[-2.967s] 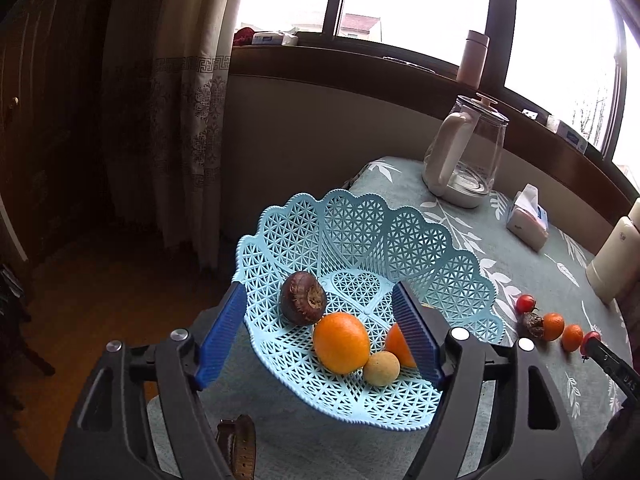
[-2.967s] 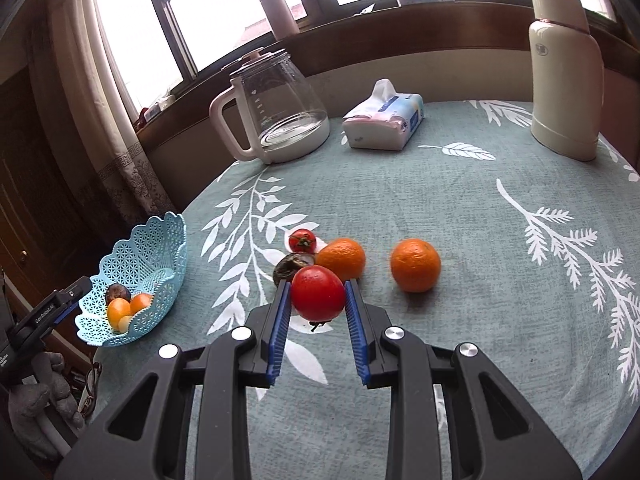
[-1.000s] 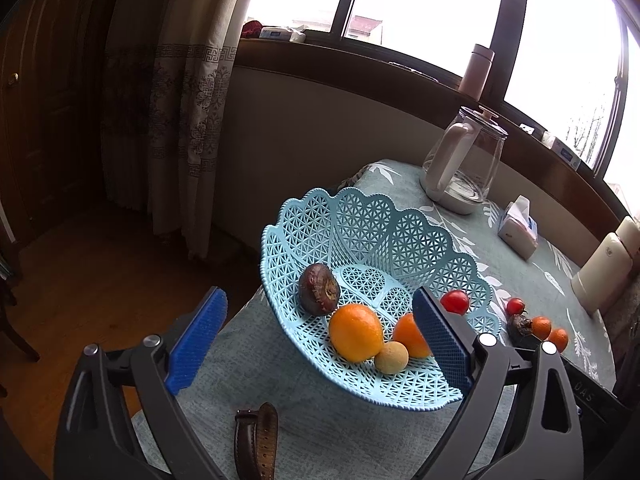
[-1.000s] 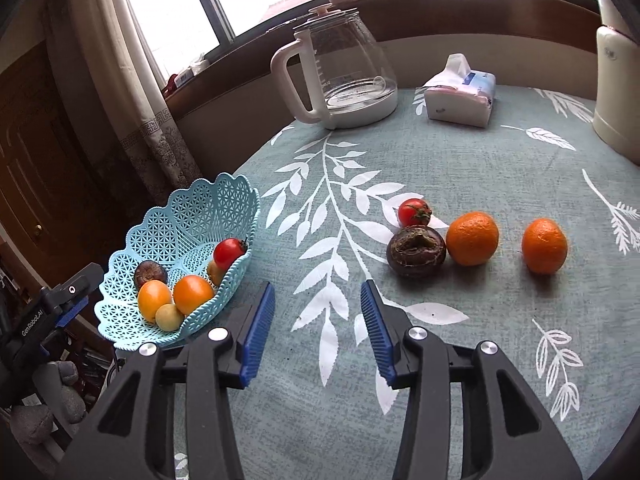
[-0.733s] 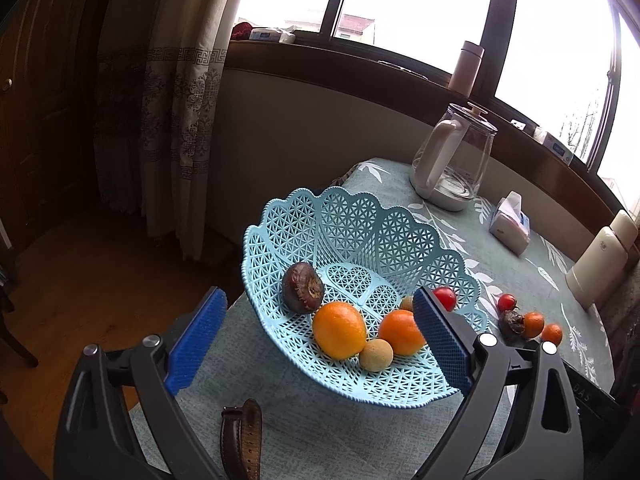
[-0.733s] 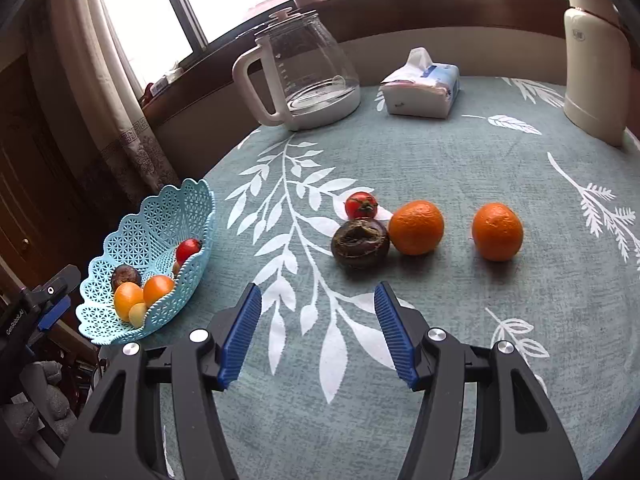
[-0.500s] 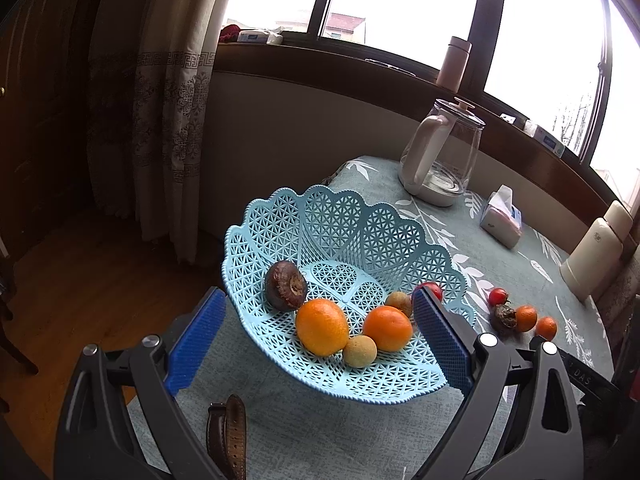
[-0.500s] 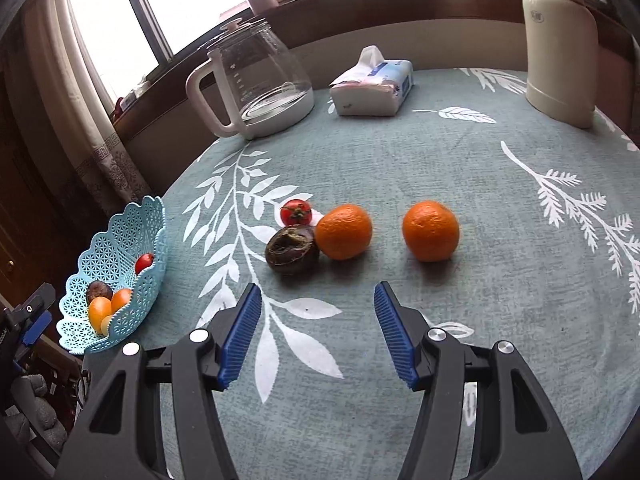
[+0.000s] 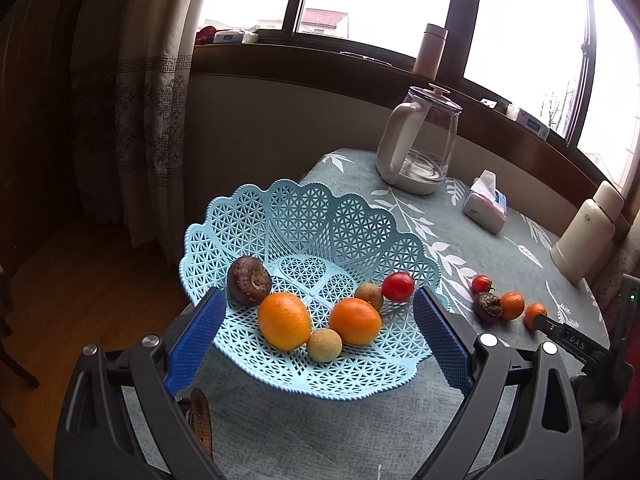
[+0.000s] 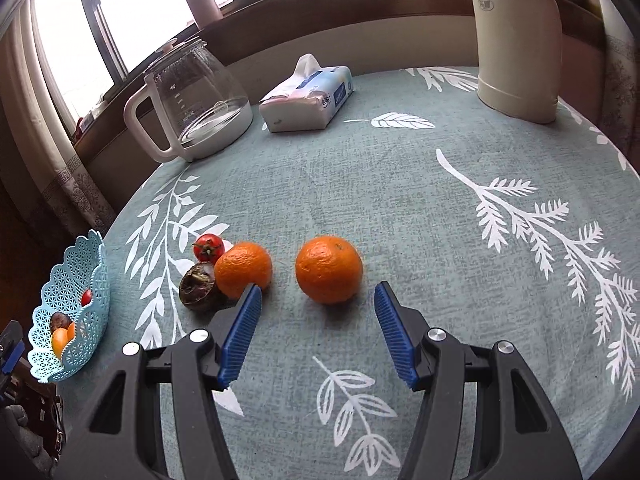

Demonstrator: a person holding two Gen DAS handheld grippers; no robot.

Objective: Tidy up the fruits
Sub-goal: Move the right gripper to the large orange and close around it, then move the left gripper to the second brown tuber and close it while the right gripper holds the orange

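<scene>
Leaf-print cloth covers the counter point(image 10: 400, 200); my right claw point(image 10: 318, 332) hangs spread and empty, the lone orange point(image 10: 329, 269) at twelve o'clock just beyond its pads. I should ease forward until both pads flank its widest part, keeping clear of the neighbouring orange point(image 10: 244, 269) at ten, before squeezing. My left claw point(image 9: 316, 340) is spread wide around the near rim of the basket point(image 9: 304, 216), gripping nothing.

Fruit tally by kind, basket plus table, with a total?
Oranges: 4, two in the basket at and, two on the table at and
Red tomatoes: 2
Dark brown round fruits: 2
Small tan fruits: 2
Total: 10
</scene>
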